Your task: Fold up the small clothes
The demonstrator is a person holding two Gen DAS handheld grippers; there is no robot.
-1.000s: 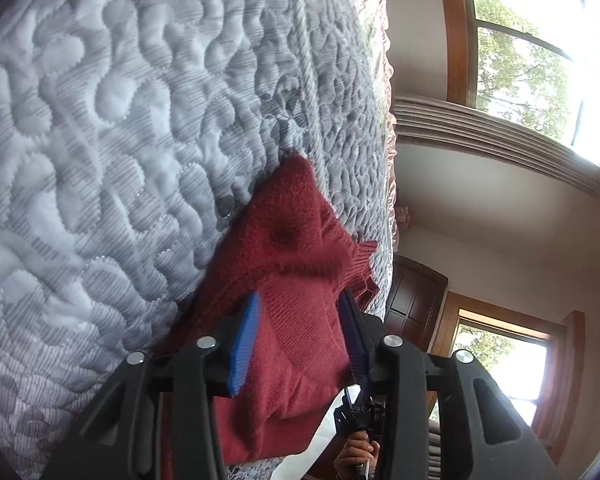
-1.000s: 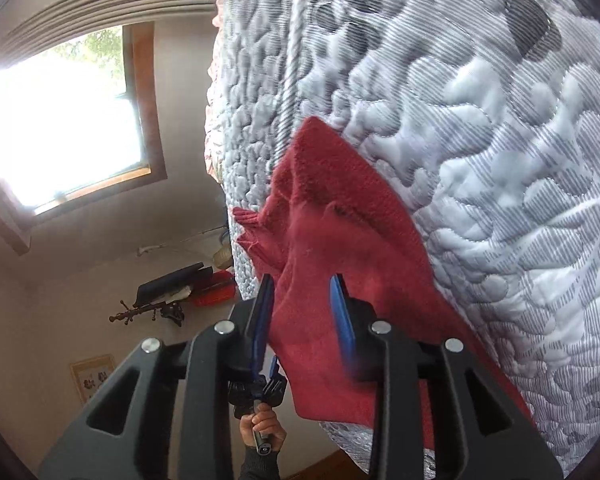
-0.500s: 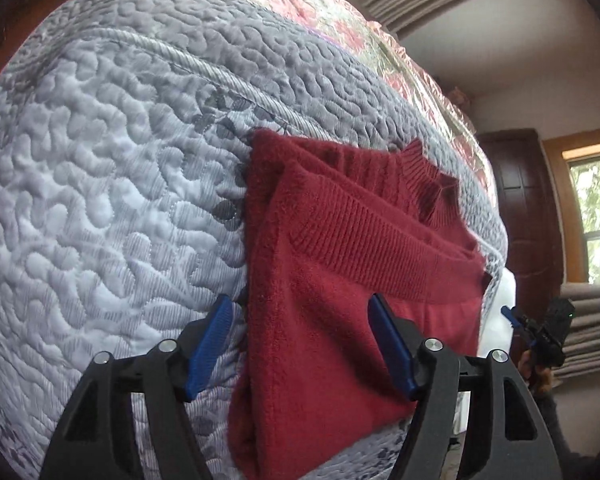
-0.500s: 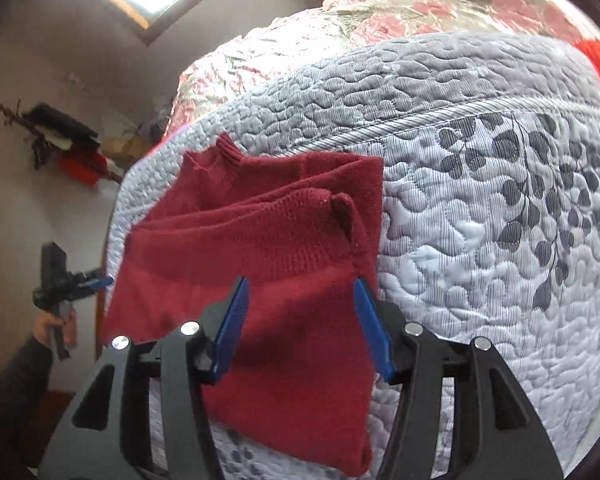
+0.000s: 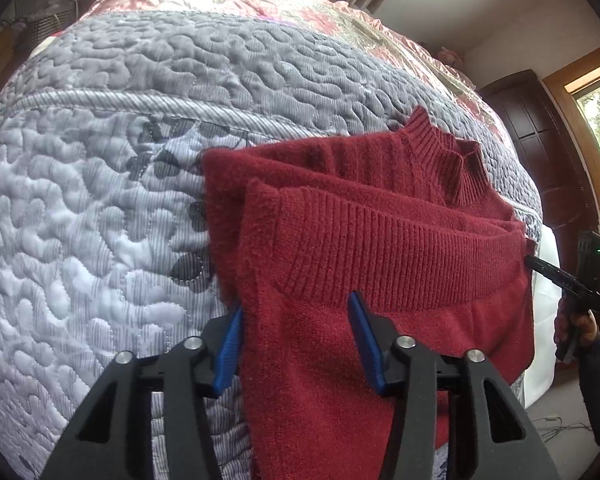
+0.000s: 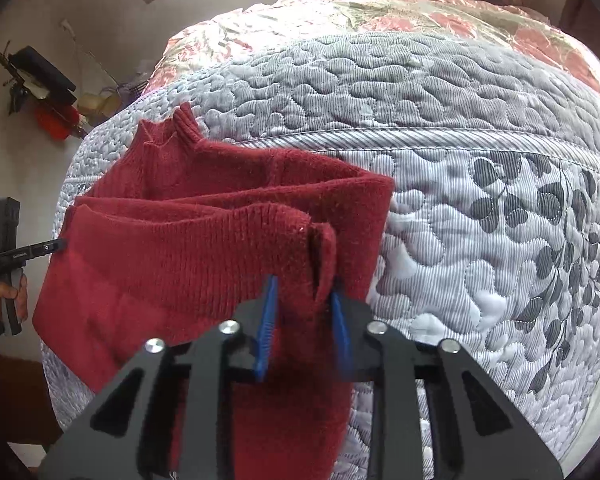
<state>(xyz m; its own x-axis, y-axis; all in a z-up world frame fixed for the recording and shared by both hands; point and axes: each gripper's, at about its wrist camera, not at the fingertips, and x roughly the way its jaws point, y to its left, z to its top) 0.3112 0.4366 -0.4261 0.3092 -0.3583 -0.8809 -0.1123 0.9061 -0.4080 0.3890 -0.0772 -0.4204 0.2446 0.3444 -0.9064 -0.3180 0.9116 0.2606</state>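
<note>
A dark red knit sweater (image 5: pixel 380 240) lies folded on the grey quilted bed cover (image 5: pixel 100 220), its ribbed collar pointing away from me. My left gripper (image 5: pixel 298 344) is open and straddles the sweater's near left edge, one blue finger off the cloth and one on top of it. In the right wrist view the sweater (image 6: pixel 200 248) has a raised fold at its near right corner. My right gripper (image 6: pixel 303 330) is shut on that bunched corner.
The quilt (image 6: pixel 480 240) with a leaf print stretches to the right, and a pink floral bedspread (image 6: pixel 380 12) lies beyond it. A dark wooden door (image 5: pixel 540 140) stands at the far right. A person's hand (image 5: pixel 578 326) holds the other tool. Dark items hang on the wall (image 6: pixel 36 76).
Both views swung from a tilted, lifted pose to level over the bed, with the sweater laid folded. Both grippers opened wide, then the right one closed on the corner and the left narrowed slightly.
</note>
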